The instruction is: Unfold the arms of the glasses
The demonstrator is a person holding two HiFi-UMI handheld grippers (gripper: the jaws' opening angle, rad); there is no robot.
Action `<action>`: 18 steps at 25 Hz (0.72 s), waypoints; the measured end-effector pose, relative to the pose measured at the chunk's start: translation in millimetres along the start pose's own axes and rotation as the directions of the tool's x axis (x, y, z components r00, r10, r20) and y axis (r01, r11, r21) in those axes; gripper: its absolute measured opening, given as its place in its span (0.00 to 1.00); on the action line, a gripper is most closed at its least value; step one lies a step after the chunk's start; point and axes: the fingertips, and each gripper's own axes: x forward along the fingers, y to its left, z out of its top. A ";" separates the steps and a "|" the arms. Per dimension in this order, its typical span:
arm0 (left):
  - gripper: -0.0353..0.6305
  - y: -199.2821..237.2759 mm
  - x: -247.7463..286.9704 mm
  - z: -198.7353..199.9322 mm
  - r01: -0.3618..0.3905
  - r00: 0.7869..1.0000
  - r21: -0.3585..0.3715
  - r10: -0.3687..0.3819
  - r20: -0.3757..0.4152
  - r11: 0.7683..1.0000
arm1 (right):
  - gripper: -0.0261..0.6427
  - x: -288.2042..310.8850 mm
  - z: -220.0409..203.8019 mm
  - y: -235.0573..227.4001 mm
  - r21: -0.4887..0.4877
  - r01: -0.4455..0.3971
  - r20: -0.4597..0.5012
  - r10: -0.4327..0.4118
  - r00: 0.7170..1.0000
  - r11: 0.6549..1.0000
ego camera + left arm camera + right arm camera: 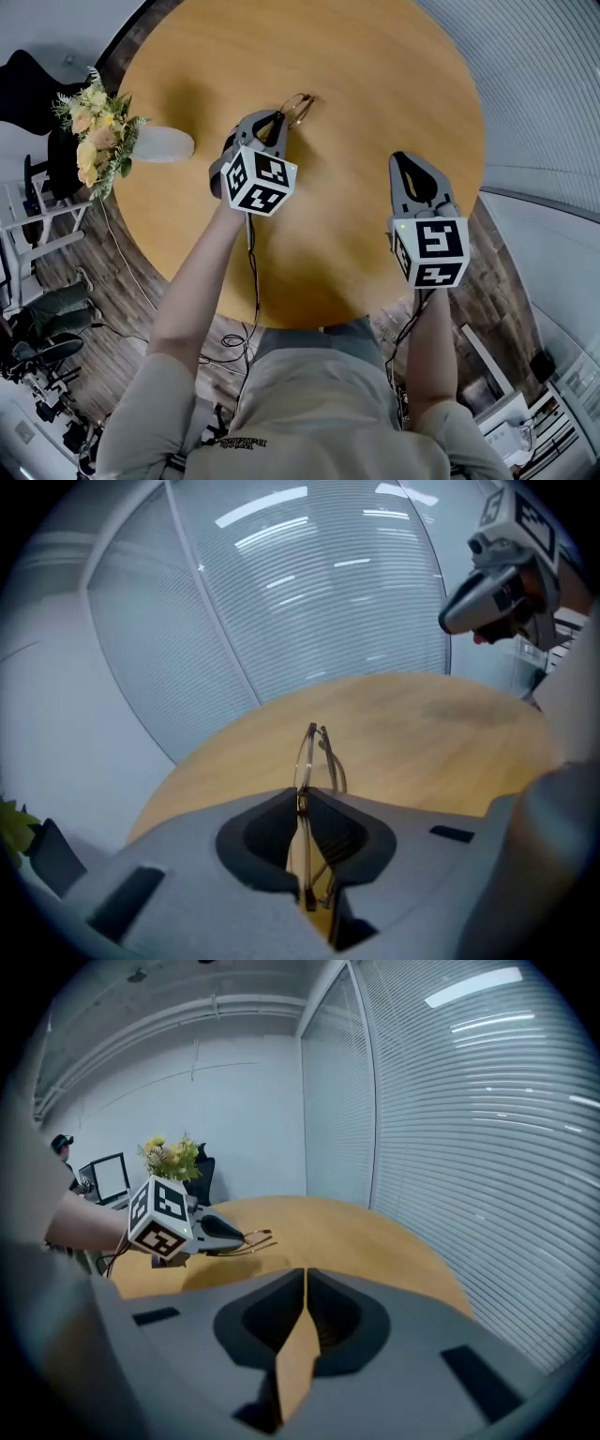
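In the head view we see only one rim of the glasses [299,108] past the left gripper [280,122], whose body hides the rest, and in the right gripper view the glasses are too small for us to tell how their arms lie.

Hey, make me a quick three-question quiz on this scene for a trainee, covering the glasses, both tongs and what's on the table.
1. True or false: the glasses lie loose on the table.
2. What stands near the table's left edge in the head view? A) flowers B) a laptop C) a mug
3. How do the jaws of the right tongs stand?
Key: 1 false, the left tongs are shut on them. 2 A. 3 together, with nothing between them.
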 end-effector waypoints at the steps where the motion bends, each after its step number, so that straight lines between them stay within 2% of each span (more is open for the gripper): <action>1: 0.13 5.7 -6.0 6.3 -0.015 1.000 -0.016 0.016 0.022 1.000 | 0.08 -1.7 3.2 0.6 -0.005 0.002 0.006 -0.002 1.000 1.000; 7: 0.12 35.1 -51.1 34.8 -0.093 0.990 -0.051 0.098 0.106 0.994 | 0.08 -21.3 32.7 3.9 -0.099 0.044 0.050 -0.039 0.998 0.994; 13: 0.13 39.0 -118.9 79.9 -0.101 0.972 -0.140 0.128 0.199 0.985 | 0.08 -70.4 72.5 5.0 -0.081 0.057 0.137 -0.046 0.989 0.995; 18: 0.13 41.8 -163.7 119.3 -0.122 0.947 -0.170 0.166 0.274 0.978 | 0.08 -109.3 117.7 10.9 -0.079 0.049 0.260 -0.027 0.965 0.996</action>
